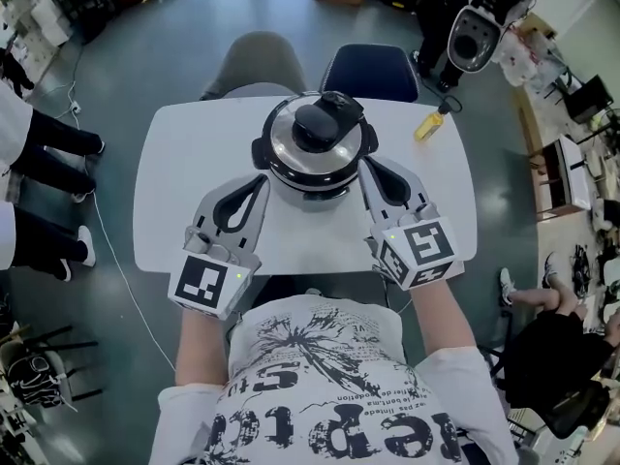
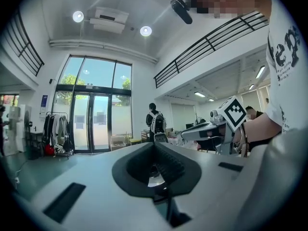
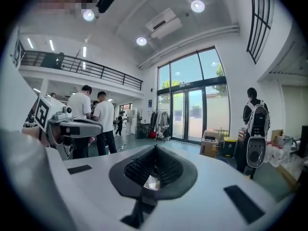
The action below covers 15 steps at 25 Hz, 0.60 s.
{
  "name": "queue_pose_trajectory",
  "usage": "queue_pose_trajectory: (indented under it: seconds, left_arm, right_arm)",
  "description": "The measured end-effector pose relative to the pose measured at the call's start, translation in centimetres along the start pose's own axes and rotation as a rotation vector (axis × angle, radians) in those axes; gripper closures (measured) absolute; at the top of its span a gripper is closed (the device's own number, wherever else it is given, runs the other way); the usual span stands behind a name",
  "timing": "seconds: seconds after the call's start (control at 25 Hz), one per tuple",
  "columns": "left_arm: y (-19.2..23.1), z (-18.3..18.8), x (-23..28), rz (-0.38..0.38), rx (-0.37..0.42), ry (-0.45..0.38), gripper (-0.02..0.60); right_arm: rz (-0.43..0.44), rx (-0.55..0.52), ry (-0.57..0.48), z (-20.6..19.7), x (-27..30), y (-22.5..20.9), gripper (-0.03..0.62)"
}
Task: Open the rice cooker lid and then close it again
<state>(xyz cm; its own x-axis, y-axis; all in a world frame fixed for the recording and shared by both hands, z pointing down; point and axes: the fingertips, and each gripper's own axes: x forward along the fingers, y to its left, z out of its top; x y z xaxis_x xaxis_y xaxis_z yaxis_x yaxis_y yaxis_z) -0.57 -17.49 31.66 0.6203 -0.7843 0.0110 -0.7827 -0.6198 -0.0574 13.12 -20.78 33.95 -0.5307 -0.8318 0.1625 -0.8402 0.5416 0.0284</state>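
Note:
The rice cooker (image 1: 315, 143), steel with a black handle on its lid, stands at the far middle of the white table (image 1: 170, 192), and its lid is down. My left gripper (image 1: 258, 186) lies just to the cooker's lower left, jaws together and empty. At the cooker's lower right my right gripper (image 1: 369, 169) also has its jaws together with nothing between them. Neither visibly touches the cooker. Both gripper views look level across the room and miss the cooker. The left gripper view shows the left gripper (image 2: 155, 146) shut and the right gripper's marker cube (image 2: 234, 112). The right gripper view shows the right gripper (image 3: 155, 148) shut.
A yellow object (image 1: 427, 124) lies on the table's far right. Two chairs (image 1: 371, 71) (image 1: 260, 58) stand behind the table. A person's legs (image 1: 44, 153) are at the left, and another person (image 1: 528, 303) sits at the right. A cable (image 1: 107, 250) runs over the floor.

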Motion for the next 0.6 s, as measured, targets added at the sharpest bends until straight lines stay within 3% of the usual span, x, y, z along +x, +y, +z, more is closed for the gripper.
queue_pose_trajectory:
  seconds: [0.2,0.6]
  left_arm:
    - [-1.7,-0.4,-1.4,0.003,-0.016,0.032,0.569]
    - [-2.8,-0.2,-1.7,0.003,-0.016,0.032,0.569]
  right_arm:
    - [-0.043,-0.042,-0.042,-0.6,-2.9,0.5,0.582]
    - [-0.037,-0.015,-0.083,-0.2,-4.6,-0.2,0.582]
